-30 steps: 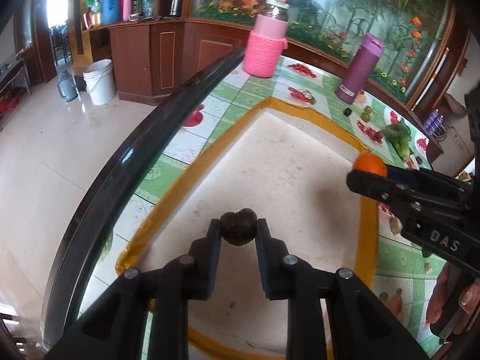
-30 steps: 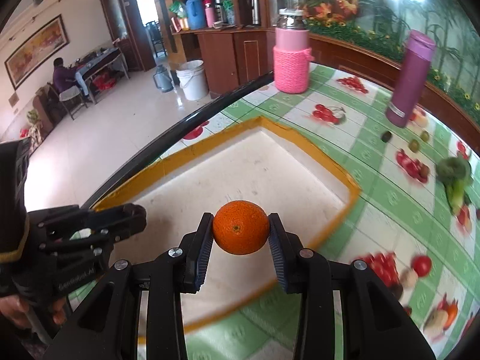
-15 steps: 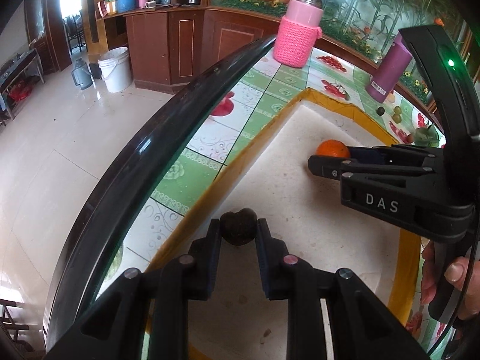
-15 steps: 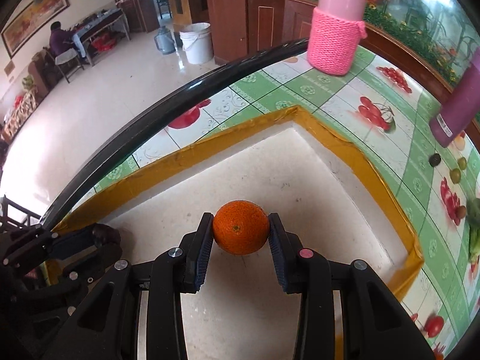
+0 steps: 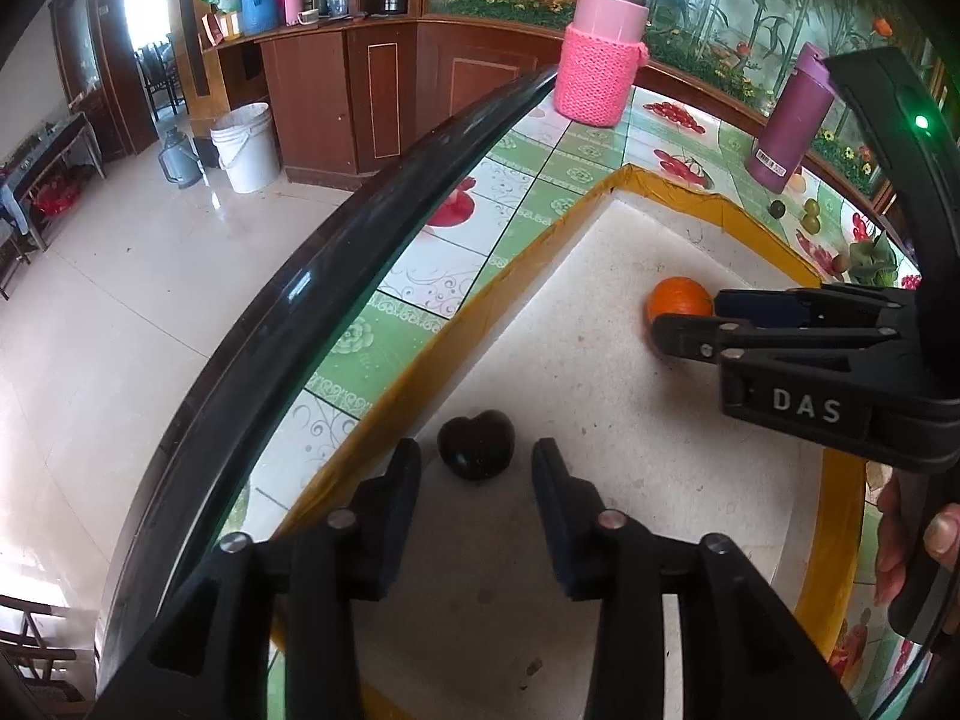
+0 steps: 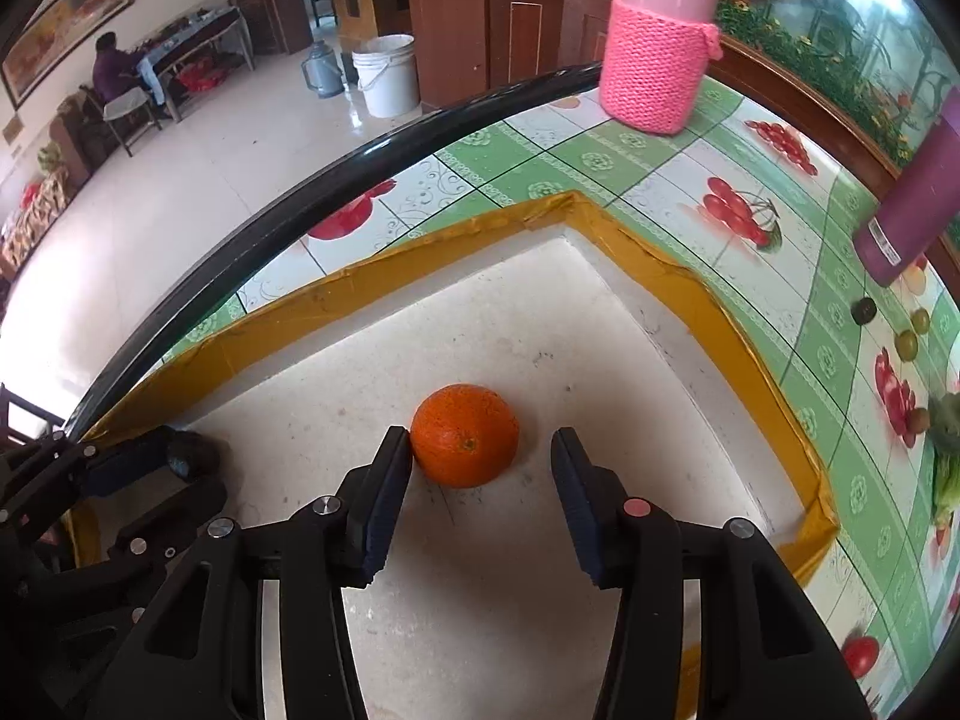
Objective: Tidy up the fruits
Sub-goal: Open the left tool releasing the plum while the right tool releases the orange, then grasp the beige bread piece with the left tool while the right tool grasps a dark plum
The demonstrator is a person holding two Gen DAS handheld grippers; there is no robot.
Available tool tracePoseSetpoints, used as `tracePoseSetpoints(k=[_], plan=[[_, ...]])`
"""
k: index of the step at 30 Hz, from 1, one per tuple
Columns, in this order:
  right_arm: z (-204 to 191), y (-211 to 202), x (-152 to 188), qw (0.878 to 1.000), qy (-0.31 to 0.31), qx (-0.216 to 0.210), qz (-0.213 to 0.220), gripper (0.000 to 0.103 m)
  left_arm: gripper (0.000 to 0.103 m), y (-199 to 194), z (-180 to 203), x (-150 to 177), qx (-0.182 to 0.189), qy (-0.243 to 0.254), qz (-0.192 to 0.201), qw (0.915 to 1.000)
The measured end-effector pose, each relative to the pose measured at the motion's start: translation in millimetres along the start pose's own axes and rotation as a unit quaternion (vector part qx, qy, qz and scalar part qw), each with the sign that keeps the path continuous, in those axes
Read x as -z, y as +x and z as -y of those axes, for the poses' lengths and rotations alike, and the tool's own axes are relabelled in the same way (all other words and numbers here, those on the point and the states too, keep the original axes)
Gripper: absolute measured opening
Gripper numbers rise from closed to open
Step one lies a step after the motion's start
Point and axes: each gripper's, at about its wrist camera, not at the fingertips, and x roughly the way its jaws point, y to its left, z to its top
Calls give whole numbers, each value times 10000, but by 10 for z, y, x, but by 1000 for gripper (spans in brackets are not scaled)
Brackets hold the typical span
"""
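A dark brown heart-shaped fruit (image 5: 477,444) lies on the white mat (image 5: 600,408) with a yellow border, between the tips of my open left gripper (image 5: 475,459), free of both pads. An orange (image 6: 465,443) lies on the same mat (image 6: 480,324) between the tips of my open right gripper (image 6: 482,453); its left pad touches the orange or nearly so, the right pad is apart. The orange (image 5: 678,299) and the right gripper (image 5: 684,324) also show in the left wrist view. The left gripper (image 6: 162,462) shows at the left of the right wrist view.
A pink knit-sleeved jar (image 5: 605,48) and a purple bottle (image 5: 792,120) stand on the fruit-print tablecloth beyond the mat. Small green and dark fruits (image 6: 906,345) and green vegetables (image 5: 870,255) lie at the right. The black table edge (image 5: 312,276) runs along the left.
Both grippers have lowered to the mat and opened. The dark fruit and the orange, held before, now lie on the mat between the open fingers.
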Motion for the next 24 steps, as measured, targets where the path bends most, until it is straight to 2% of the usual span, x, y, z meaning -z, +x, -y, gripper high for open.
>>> tracePoseSetpoints(k=[11, 19, 24], plan=[[24, -451, 353, 9990, 262, 16, 365, 50, 66, -311, 25, 128, -340, 156, 275, 9989], [167, -838, 761, 9960, 622, 38, 642, 56, 69, -494, 127, 241, -349, 233, 385, 9984], [304, -1046, 1098, 9936, 833, 139, 746, 58, 71, -573, 360, 305, -229, 396, 414, 9981]])
